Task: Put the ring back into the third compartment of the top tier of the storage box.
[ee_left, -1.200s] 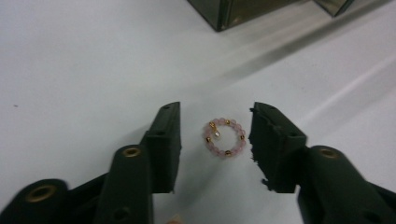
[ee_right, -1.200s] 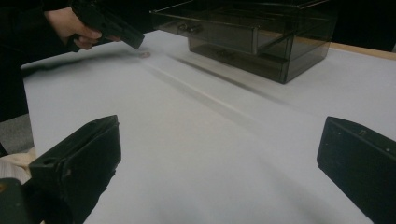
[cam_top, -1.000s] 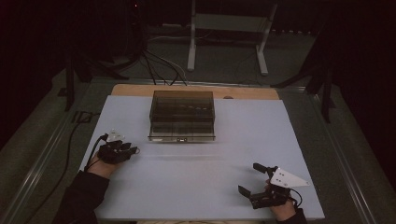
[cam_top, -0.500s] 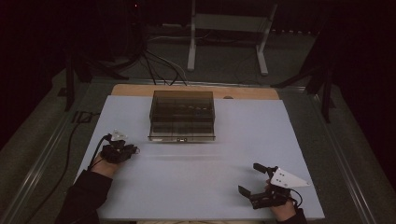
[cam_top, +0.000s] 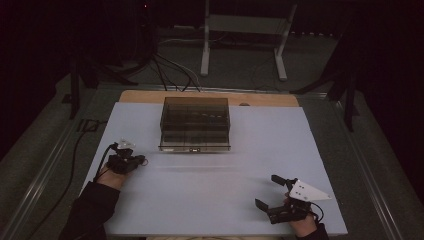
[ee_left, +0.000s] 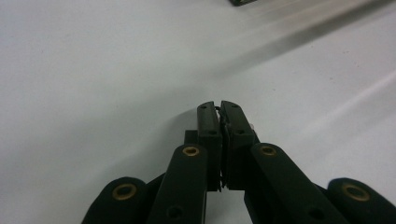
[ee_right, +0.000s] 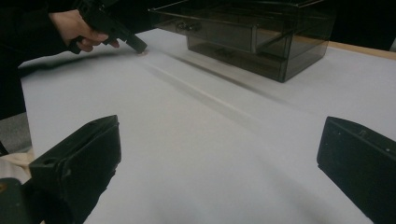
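Closing over the last moment, the left hand-held gripper (ee_left: 219,108) now has its jaws pressed together at the worktop (cam_top: 210,200), pinching something tiny that is hard to make out. Well apart, the right hand-held gripper (cam_top: 272,191) is resting wide open, holding nothing. Beyond both, a smoky drawer box (cam_top: 196,123) is sitting near the far edge.

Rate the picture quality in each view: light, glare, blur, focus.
High view: dim, the room behind nearly black, the pale table lit evenly, the smoky drawer box soft but readable. Left gripper view: the shut left tool sharp, the tabletop washed out with blurred streaks. Right gripper view: the right tool, jaws wide apart, looms dark and soft at the bottom corners, the box clearer.
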Demonstrator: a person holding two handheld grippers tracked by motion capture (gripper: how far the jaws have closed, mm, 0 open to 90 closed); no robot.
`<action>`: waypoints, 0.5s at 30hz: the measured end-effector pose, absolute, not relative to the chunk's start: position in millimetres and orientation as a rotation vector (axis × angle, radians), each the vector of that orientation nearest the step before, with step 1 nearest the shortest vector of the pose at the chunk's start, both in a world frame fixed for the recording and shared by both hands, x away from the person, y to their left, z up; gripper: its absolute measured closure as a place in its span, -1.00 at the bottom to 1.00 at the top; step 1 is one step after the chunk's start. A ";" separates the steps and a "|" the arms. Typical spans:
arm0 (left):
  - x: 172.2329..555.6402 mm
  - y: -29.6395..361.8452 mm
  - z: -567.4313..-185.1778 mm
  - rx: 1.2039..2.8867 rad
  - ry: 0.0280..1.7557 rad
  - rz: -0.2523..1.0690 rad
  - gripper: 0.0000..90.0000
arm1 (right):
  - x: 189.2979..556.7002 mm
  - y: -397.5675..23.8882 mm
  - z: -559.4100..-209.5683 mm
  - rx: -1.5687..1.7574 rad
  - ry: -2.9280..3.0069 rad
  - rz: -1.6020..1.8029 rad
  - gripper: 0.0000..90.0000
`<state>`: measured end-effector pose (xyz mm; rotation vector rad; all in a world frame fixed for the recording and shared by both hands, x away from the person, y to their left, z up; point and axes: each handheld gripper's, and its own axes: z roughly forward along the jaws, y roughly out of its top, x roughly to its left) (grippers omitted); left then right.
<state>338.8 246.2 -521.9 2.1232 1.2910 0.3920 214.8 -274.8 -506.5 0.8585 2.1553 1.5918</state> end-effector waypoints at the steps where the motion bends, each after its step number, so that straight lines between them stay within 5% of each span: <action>1: 338.6 245.9 -521.7 2.127 1.288 0.399 0.99 | 214.6 -274.8 -506.4 0.857 2.154 1.592 -1.00; 15: 336.1 250.4 -513.6 2.089 1.284 0.412 0.99 | 215.0 -275.3 -506.8 0.861 2.157 1.588 -1.00</action>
